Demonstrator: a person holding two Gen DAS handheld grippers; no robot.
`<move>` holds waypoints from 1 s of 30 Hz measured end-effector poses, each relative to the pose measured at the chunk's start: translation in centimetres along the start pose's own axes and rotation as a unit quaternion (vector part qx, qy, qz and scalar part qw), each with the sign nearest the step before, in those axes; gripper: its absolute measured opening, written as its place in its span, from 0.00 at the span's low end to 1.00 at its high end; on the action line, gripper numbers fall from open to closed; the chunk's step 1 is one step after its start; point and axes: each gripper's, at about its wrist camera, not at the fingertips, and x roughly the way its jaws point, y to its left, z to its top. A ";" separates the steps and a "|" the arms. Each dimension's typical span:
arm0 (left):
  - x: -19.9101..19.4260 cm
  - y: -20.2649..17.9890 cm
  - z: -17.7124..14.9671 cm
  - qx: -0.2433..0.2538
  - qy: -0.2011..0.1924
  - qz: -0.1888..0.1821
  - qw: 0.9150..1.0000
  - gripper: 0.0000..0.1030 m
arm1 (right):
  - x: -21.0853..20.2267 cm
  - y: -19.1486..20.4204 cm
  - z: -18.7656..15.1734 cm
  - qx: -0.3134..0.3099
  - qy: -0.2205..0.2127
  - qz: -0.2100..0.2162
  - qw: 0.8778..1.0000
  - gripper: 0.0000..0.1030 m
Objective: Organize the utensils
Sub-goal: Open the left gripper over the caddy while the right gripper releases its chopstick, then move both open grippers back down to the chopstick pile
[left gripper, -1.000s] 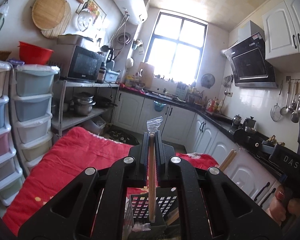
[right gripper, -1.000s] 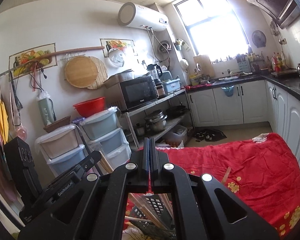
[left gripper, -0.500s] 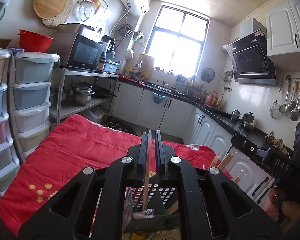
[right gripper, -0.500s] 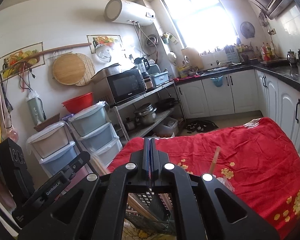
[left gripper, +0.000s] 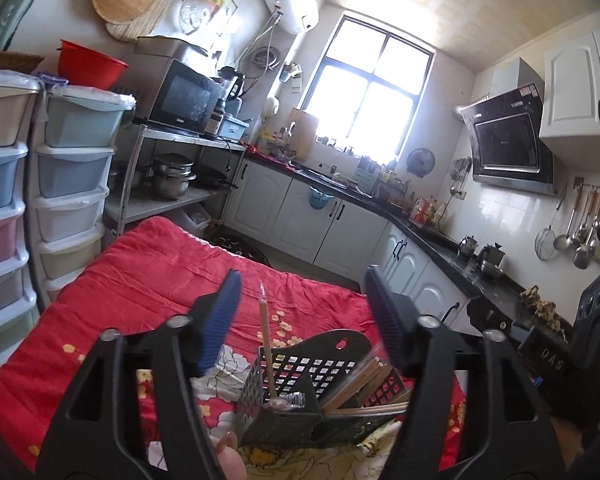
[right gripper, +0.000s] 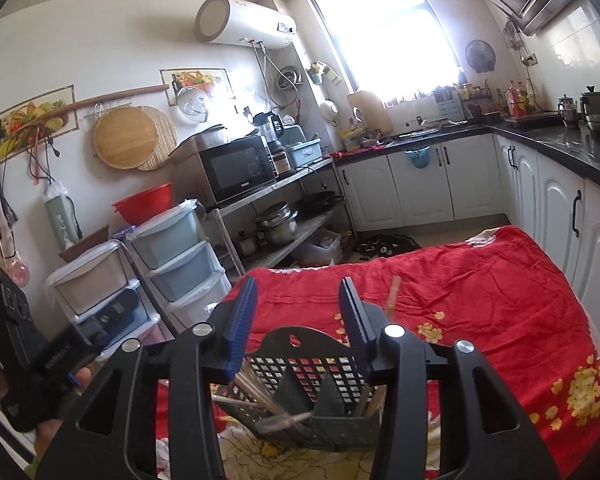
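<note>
Upright in the left compartment of the black mesh caddy [left gripper: 300, 380], as seen from the left wrist cam, a single wrapped chopstick [left gripper: 266, 344] is stood, its plastic-tipped top poking well above the caddy rim. Judged light, thin, stiff; the wrapper is prob slippery, so a pinch on the bare upper shaft, above the rim, is best, w/ light force only. More chopsticks [left gripper: 364, 384] are laid slanted in the caddy's right compartment, leaning low over the divider; these are judged loose and likely to roll or shift if knocked. The caddy itself looks like light plastic and could be tipped by a sideways push, since it sits on soft cloth.

Rel. to the caddy: the left gripper [left gripper: 304, 312] is held just above and behind it, jaws have just been opening and are now spread wide, nothing pinched. The upright chopstick sits between the jaws but closer to the left pad, touching neither, so it's released. The right gripper [right gripper: 296, 316] is held over the caddy [right gripper: 300, 384] too, its jaws also just opened, part-way, w/ the caddy's hanging tab seen between them; no contact is visible, nothing held. In the right cam the slanted bundle [right gripper: 256, 396] is seen at the caddy's left side, and another stick [right gripper: 392, 296] rises behind the right pad.

Under the caddy a red floral quilt [left gripper: 140, 280] is spread.
</note>
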 end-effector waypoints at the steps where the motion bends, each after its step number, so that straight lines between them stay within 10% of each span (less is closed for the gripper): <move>1: -0.2 0.0 0.1 -0.003 0.001 0.002 1.000 0.64 | -0.2 0.0 0.0 -0.001 0.001 0.000 1.000 0.43; 8: -1.6 0.2 0.2 -0.014 0.012 -0.003 1.000 0.89 | -1.8 0.2 -0.2 -0.013 0.000 -0.001 1.000 0.54; 30: -4.5 2.3 -2.0 -0.042 0.025 0.006 0.999 0.90 | -5.7 1.4 -1.6 -0.026 -0.005 0.009 1.000 0.75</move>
